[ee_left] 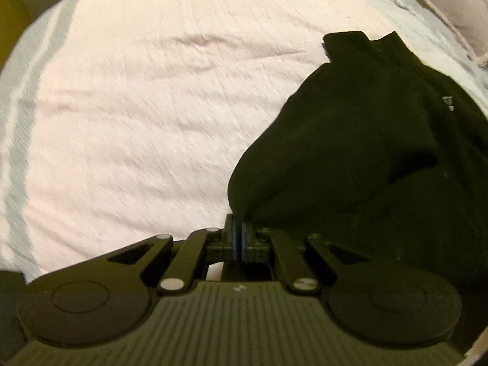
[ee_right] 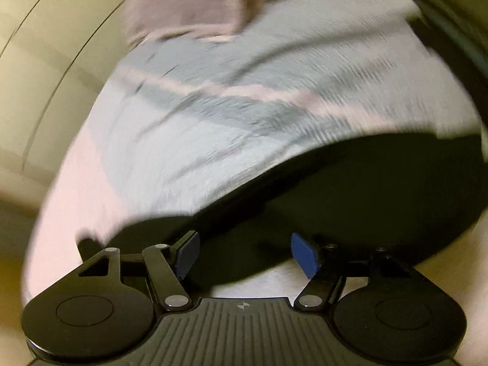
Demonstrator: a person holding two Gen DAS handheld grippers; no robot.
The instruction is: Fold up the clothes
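Nearest to my left wrist camera sits the left gripper (ee_left: 239, 231), its two blue-faced pads pressed together on a pinch of the black garment (ee_left: 350, 140), so I am holding cloth there. That garment rises from the pinch and spreads away to the right and far side, bunched into dark folds, with a small white mark near its right edge. Under it lies the bed cover (ee_left: 137, 106), a pale pink field with a light blue border and one grey-blue stripe running along the left side; it is creased in shallow wrinkles. At the far right I see one mauve pillow (ee_left: 451, 15) lying on the blue border. On my right wrist camera the right gripper (ee_right: 244, 253) stands with its jaws wide apart, both blue pads bare and nothing pressed between them; the black garment (ee_right: 350, 189) lies just beyond and partly under the fingers, stretched as a dark band across the near part of the cover (ee_right: 198, 122). That view is badly smeared. Far beyond the cover I make out the mauve pillow (ee_right: 189, 3) again and a cream wall (ee_right: 45, 45) to the left. My count: one garment, one pillow, two grippers.
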